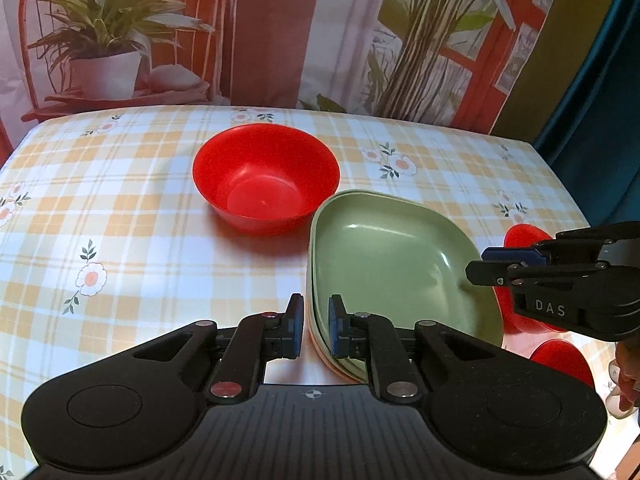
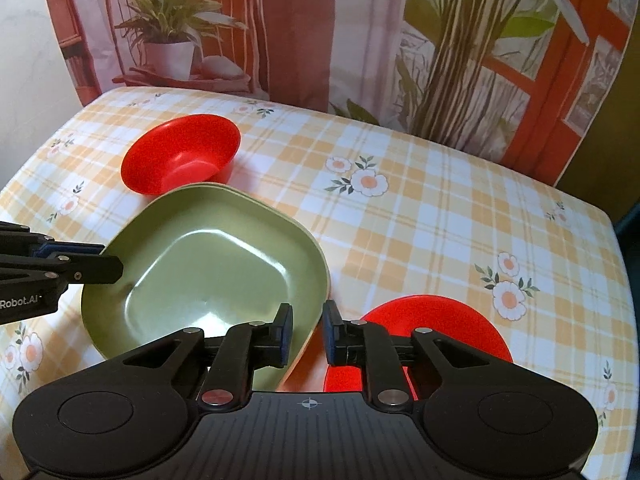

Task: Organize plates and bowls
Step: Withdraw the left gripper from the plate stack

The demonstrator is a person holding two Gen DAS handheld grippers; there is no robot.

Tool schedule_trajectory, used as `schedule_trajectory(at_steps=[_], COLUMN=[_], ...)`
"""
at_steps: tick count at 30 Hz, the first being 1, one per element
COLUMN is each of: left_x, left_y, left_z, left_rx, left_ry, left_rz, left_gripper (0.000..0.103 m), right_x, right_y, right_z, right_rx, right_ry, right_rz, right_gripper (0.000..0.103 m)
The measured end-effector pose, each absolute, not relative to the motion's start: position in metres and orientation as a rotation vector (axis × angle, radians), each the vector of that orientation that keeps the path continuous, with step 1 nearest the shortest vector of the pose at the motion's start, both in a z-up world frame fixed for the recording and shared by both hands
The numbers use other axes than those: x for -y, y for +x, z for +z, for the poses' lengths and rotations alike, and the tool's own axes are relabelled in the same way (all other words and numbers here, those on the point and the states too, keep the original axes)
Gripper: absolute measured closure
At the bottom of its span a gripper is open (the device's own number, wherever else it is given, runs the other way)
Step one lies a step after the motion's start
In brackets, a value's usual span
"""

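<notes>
A table covered with a yellow-and-white checked cloth printed with flowers carries the dishes. At its centre sits a stack of green, rounded-square, shallow plastic plates; an orange edge shows beneath the green ones at the near corner.

The left gripper has its jaws drawn narrow and clamped across the stack's rim, one blue pad outside the rim and one inside. The right gripper straddles the opposite rim in the same manner, its jaws narrow with the rim between the pads; whether those pads press firmly cannot be told from its own view. In the left wrist view the right gripper comes in from the right edge, its tip over the stack's far side.

A round red plastic bowl stands upright just beyond the stack, very near its rim (contact cannot be confirmed). Another round red plastic dish lies on the cloth behind the right gripper, on the stack's other side.

A printed backdrop of potted plants and red window frames hangs behind the table.
</notes>
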State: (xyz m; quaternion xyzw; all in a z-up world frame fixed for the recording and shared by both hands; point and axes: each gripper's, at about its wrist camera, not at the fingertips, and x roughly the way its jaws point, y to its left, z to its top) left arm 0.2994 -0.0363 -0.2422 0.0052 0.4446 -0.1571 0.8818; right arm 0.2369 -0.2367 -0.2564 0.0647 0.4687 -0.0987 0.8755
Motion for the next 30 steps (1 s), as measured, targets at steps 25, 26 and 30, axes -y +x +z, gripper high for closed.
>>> schedule_trajectory(at_steps=[25,26,30], left_x=[0.030,0.030,0.023], left_y=[0.300,0.300,0.303], left_z=[-0.208,-0.206,-0.200], left_rx=[-0.838,-0.834,-0.824], left_ry=[0.003,0.004,-0.008], left_rz=[-0.350,-0.348,-0.336], left_gripper=[0.088,0.088,0.088], right_x=[0.237,0.237,0.238], right_y=[0.225,0.225,0.226], right_z=[-0.235,-0.234,-0.229], right_rx=[-0.906,-0.903,-0.891], right_ry=[0.187,0.189,0.202], right_rz=[-0.201,-0.199,-0.197], right_gripper=[0.084,0.083,0.080])
